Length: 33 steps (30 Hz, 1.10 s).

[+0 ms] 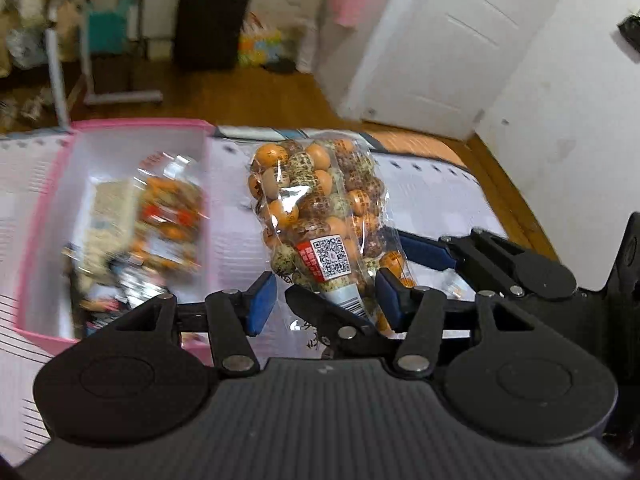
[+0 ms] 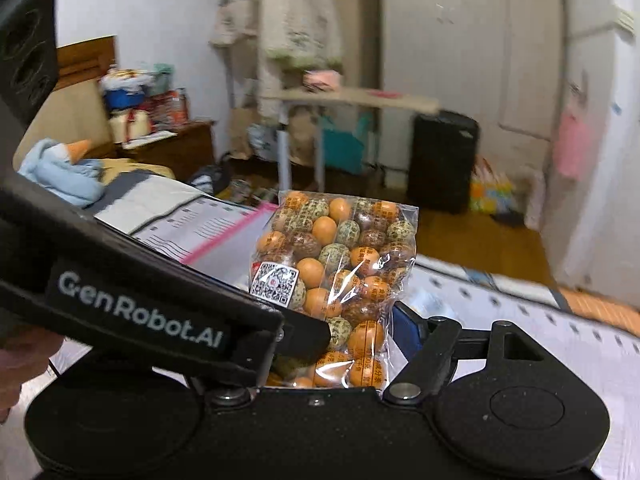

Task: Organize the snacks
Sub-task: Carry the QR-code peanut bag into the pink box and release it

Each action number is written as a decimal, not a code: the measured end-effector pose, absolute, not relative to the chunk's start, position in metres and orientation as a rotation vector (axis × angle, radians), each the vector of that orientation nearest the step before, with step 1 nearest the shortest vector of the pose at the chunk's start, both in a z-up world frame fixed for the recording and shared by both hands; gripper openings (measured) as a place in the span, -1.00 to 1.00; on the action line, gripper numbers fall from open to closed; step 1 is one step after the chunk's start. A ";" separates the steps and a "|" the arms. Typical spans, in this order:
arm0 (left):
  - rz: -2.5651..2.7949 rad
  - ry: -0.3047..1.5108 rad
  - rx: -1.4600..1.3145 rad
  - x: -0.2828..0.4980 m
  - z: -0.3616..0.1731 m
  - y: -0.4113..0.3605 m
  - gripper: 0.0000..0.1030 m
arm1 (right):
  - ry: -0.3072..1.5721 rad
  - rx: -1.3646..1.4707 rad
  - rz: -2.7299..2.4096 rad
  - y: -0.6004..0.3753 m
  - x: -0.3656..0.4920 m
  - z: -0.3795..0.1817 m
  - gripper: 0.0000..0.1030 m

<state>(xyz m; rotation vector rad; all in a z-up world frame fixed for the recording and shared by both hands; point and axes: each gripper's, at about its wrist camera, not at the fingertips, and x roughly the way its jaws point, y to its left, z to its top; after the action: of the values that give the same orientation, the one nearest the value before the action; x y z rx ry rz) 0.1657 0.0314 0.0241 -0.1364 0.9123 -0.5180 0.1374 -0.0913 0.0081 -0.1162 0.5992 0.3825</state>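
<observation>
Both grippers, the left gripper (image 1: pixel 326 300) and the right gripper (image 2: pixel 360 336), clasp one clear plastic bag of orange and speckled round snacks (image 1: pixel 316 216) above the bed, right of the partly filled pink storage box (image 1: pixel 44 216), so boxing remains.

Two close, downward-tilted wrist views, both over snack bag (image 1: pixel 316 216).

Home bedroom: bed (image 2: pixel 132 200), clothes rack (image 2: pixel 288 20), wooden floor (image 1: pixel 240 96), door (image 1: pixel 452 40).
</observation>
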 end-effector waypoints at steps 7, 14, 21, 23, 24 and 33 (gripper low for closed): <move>-0.383 0.882 -0.172 0.196 0.023 0.091 0.02 | 0.610 -0.074 0.546 -0.050 0.186 -0.002 0.60; -0.294 0.913 -0.234 0.227 -0.016 0.134 0.02 | 0.626 -0.122 0.645 -0.017 0.215 -0.034 0.59; -0.205 0.963 -0.256 0.237 -0.050 0.153 0.04 | 0.681 -0.173 0.658 0.010 0.230 -0.063 0.60; -0.179 0.969 -0.252 0.241 -0.057 0.155 0.04 | 0.692 -0.204 0.641 0.015 0.231 -0.071 0.75; -0.178 0.965 -0.254 0.242 -0.060 0.156 0.04 | 0.678 -0.230 0.638 0.015 0.228 -0.072 0.76; -0.126 0.917 -0.137 0.228 -0.050 0.145 0.10 | 0.622 -0.274 0.593 -0.019 0.174 -0.045 0.76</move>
<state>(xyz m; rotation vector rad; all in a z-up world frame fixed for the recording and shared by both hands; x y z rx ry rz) 0.2284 0.1447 -0.0503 -0.1375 0.9173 -0.1261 0.1743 -0.0187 -0.0446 -0.2739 0.6221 0.5935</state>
